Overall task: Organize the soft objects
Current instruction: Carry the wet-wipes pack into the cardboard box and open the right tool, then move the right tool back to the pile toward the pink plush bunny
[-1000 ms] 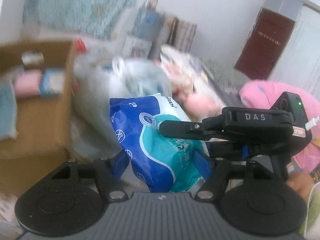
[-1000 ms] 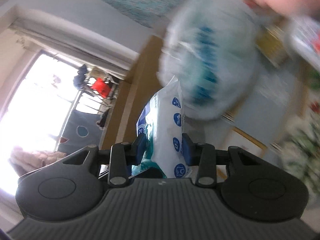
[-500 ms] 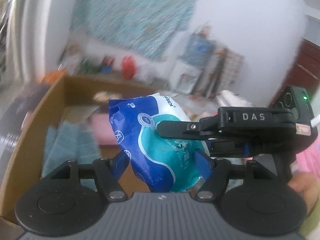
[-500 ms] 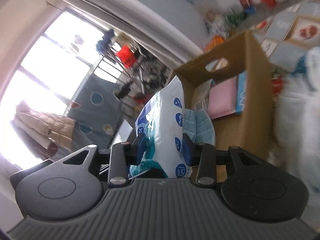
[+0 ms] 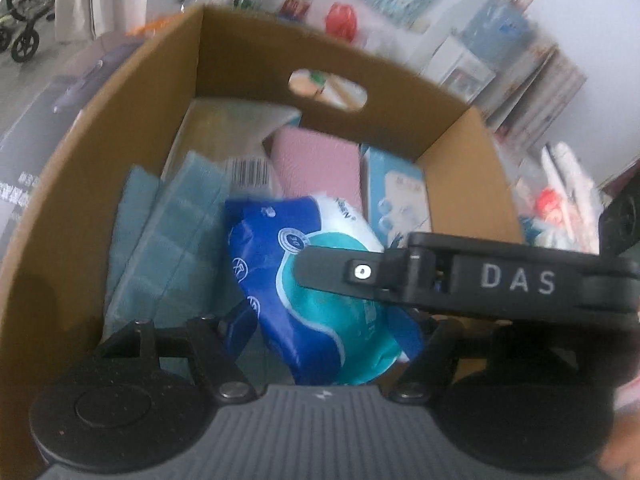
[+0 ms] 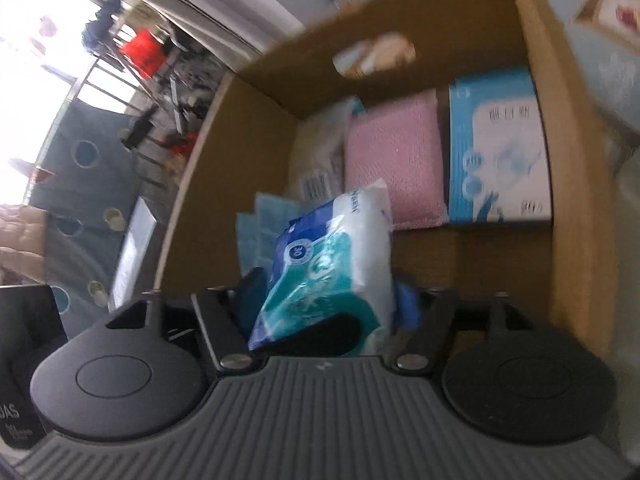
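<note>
A soft blue, teal and white pack (image 5: 320,300) (image 6: 332,256) hangs just above the inside of an open cardboard box (image 5: 132,92) (image 6: 580,200). My left gripper (image 5: 324,324) is shut on its lower end. My right gripper (image 6: 330,298) straddles the same pack from the side. Its jaws are opening, and the blue pads now stand off the wrapper. One black finger (image 5: 340,272) of the right gripper crosses the front of the pack in the left wrist view. The left gripper's finger (image 6: 328,332) shows dark across the pack's base in the right wrist view.
In the box lie a pink cloth pad (image 5: 316,168) (image 6: 396,160), a light blue pack (image 5: 396,192) (image 6: 496,148), teal folded cloths (image 5: 172,240) (image 6: 256,228) and a clear-wrapped package with a barcode (image 5: 240,140) (image 6: 320,160). Bare box floor (image 6: 480,264) shows right of the pack. Clutter lines the wall behind.
Both grippers have swung the pack away from the pile of bags to above the box. The right gripper's jaws have widened from a tight pinch on the pack.
</note>
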A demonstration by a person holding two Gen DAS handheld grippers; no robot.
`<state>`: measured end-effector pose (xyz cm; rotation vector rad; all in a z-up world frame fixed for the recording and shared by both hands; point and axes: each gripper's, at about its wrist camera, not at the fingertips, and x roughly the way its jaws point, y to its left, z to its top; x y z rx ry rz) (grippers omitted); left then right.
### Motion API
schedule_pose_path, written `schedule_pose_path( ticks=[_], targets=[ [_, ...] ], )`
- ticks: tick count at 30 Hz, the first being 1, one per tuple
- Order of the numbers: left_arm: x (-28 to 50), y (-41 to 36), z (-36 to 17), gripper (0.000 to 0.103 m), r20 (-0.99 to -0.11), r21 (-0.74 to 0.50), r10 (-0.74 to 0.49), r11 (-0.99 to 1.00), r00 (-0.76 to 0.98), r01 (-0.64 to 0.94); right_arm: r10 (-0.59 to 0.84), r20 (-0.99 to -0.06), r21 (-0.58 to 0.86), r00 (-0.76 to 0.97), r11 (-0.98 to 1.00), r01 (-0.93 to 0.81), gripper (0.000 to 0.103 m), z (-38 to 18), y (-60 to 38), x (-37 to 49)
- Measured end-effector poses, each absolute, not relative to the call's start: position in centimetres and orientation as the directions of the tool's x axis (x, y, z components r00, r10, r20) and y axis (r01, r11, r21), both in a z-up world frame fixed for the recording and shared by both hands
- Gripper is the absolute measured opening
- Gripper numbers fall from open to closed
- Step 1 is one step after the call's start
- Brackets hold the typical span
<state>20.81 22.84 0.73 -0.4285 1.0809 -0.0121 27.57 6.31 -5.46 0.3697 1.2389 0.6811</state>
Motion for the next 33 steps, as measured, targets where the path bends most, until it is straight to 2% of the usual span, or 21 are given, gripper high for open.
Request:
schedule_pose_path(
  ticks=[2,5,7,13,23,28,33],
  targets=[
    [20.7,22.8,0.6,0.071,-0.856,-0.345,-0.222,0.918,0.468,-0.196,0.639,-0.753,0.582,0.159,0.759,-0.291,0.073,-5.6,6.7,27.5],
    [20.5,23.5,0.2,0.074,-0.858,-0.370,-0.233,0.898,0.457,-0.237,0.653,-0.744,0.603,0.142,0.747,-0.280,0.086,-6.0,6.7,27.6],
    [20.6,24.1,-0.2,0.075,-0.863,-0.381,-0.234,0.883,0.449,-0.273,0.669,-0.732,0.630,0.127,0.736,-0.247,0.090,-6.3,6.6,27.9],
    [20.0,25.0,0.6,0.080,-0.846,-0.415,-0.222,0.845,0.485,-0.337,0.734,-0.668,0.707,0.126,0.678,-0.203,0.090,-5.4,5.6,28.2],
    [17.9,24.0,4.4,0.082,-0.804,-0.425,-0.161,0.829,0.572,-0.363,0.821,-0.549,0.800,0.155,0.570,-0.187,0.092,-2.7,3.0,27.2],
    [15.8,21.5,7.9,0.083,-0.744,-0.410,-0.130,0.864,0.655,-0.294,0.875,-0.431,0.848,0.220,0.476,-0.231,0.092,0.2,-1.3,24.9],
    [14.5,16.3,11.4,0.088,-0.677,-0.369,-0.167,0.920,0.717,-0.134,0.883,-0.357,0.837,0.305,0.447,-0.314,0.092,3.5,-8.0,22.2]
  ],
)
